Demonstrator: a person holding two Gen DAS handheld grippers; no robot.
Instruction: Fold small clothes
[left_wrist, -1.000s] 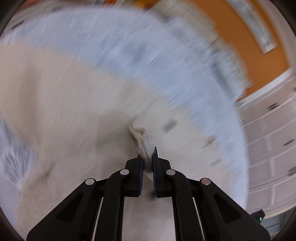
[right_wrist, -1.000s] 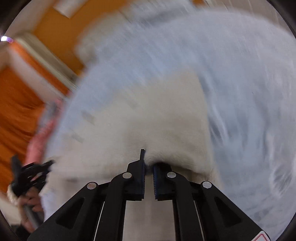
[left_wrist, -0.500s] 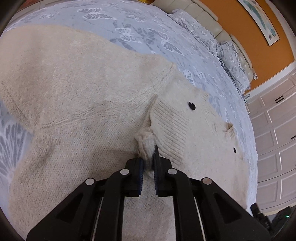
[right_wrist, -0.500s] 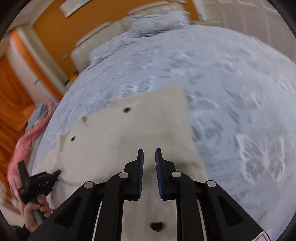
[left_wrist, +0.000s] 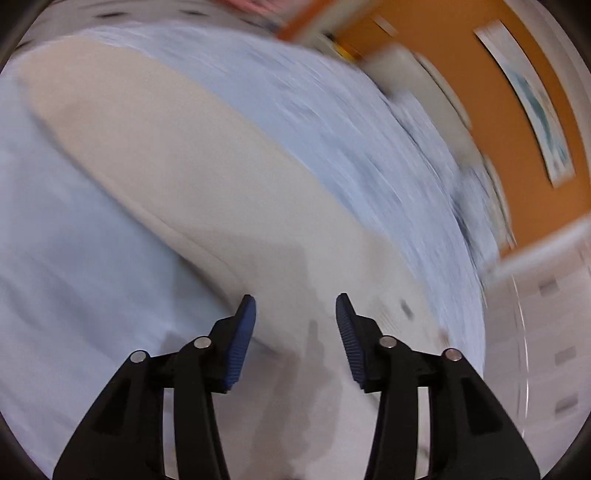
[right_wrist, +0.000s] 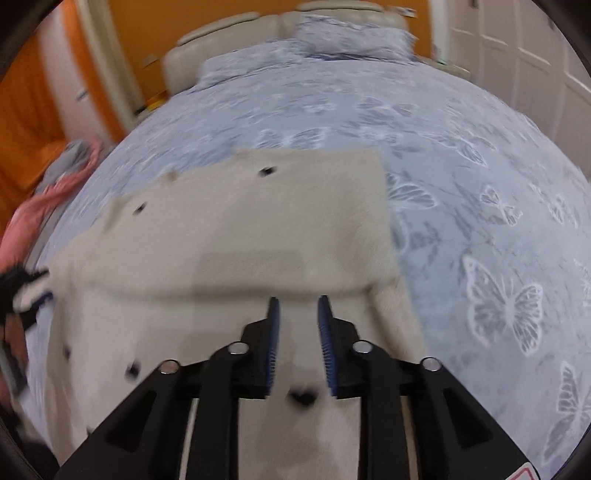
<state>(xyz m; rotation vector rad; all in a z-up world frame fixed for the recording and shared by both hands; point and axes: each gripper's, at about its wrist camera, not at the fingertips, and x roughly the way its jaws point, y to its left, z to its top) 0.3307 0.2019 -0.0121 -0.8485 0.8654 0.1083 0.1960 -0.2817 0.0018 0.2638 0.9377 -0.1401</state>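
Two grippers are seen empty above a cream knitted cardigan (right_wrist: 229, 229) spread on a butterfly-print bedspread (right_wrist: 480, 184). The left gripper (left_wrist: 295, 321) is held wide open with nothing between its blue pads; the right gripper (right_wrist: 297, 325) is parted more narrowly and also holds nothing.

A fold appears to be laid already, since one panel is seen doubled over the rest with a straight crease just ahead of the right fingers. The step in hand is judged to be a re-grasp for the next fold. It is best done if an edge or corner is pinched through both layers, so that the crease is not dragged open.

The cardigan lies directly beneath and ahead of both grippers; contact cannot be told, as the left view is badly blurred.
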